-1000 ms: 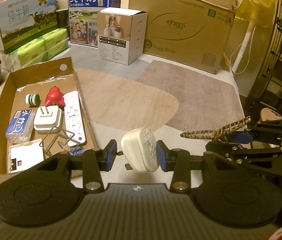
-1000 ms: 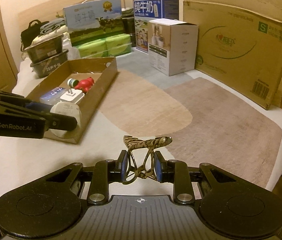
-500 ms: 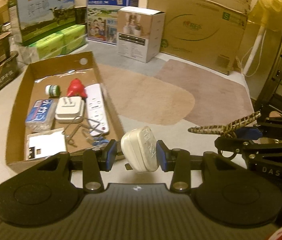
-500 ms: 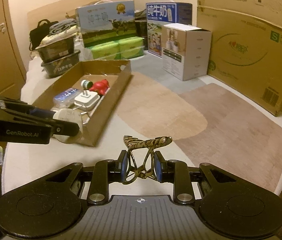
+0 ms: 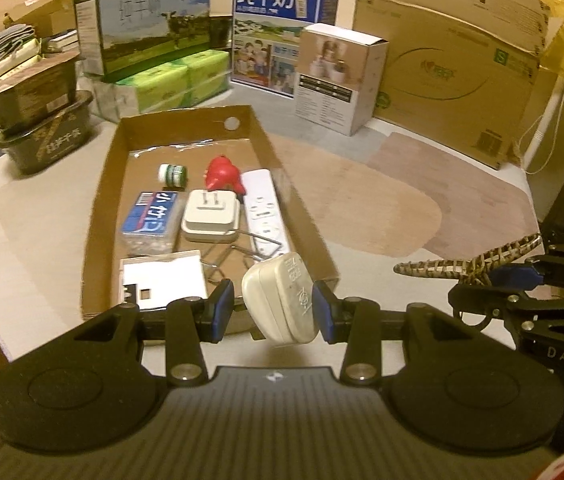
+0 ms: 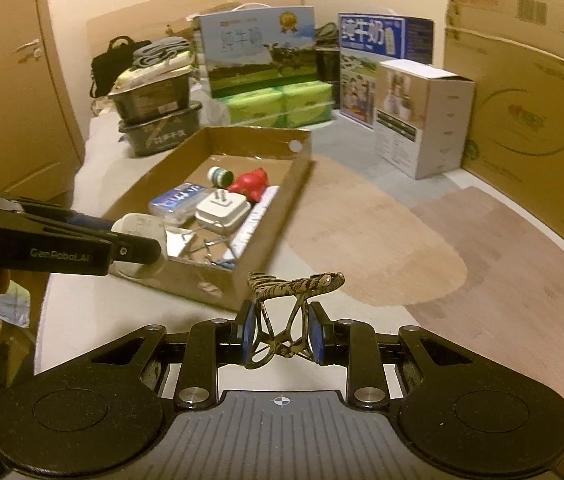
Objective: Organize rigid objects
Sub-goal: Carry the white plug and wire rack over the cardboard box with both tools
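Left wrist view: a cream-white plug adapter (image 5: 280, 298), smooth with embossed lettering, is clamped by the left gripper (image 5: 274, 306) at lower centre, before the cardboard tray (image 5: 302, 208). Folded camouflage-patterned glasses (image 6: 286, 320) are pinched by the right gripper (image 6: 281, 340) at lower centre.

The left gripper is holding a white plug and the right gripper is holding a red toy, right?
Not quite. The right gripper is holding folded patterned glasses, as the right wrist view shows. The red toy lies in the cardboard box. The left gripper does hold the white plug.
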Available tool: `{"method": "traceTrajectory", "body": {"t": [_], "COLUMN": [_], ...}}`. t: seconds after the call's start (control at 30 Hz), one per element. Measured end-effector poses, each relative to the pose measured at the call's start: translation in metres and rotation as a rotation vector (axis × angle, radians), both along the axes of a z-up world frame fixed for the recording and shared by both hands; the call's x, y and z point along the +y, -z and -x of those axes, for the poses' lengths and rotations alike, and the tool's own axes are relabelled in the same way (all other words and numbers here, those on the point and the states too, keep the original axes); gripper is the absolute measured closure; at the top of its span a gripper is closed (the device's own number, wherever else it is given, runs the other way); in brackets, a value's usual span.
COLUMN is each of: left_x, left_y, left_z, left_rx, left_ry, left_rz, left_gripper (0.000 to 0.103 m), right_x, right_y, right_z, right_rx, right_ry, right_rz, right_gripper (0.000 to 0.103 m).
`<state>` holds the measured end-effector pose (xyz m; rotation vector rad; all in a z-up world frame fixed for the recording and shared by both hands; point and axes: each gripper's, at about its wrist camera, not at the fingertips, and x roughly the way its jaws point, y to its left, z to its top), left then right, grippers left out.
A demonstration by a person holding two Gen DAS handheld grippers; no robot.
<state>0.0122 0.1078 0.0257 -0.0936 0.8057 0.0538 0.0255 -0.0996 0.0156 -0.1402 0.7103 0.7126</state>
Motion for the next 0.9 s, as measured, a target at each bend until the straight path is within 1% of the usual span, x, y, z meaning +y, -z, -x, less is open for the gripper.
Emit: {"method": "traceTrajectory", "body": {"t": [0.47,0.9], "left_x": [0.03,0.052], "left_y": [-0.005,-0.01], "left_z": [-0.005,-0.01], "left_rx": [-0.005,-0.004], "left_ry": [-0.033,-0.052], "left_rz": [-0.036,-0.069], "left_gripper": [0.064,0.064], "right_x": [0.047,0.083], "right_y": [-0.002,-0.008], "right_z": [-0.001,-0.012], "right_rx": [-0.017,-0.041], "right_ry": [-0.085,-0.114], "right_rz": [-0.008,-0.012], "right_gripper": [0.075,0.075]}}
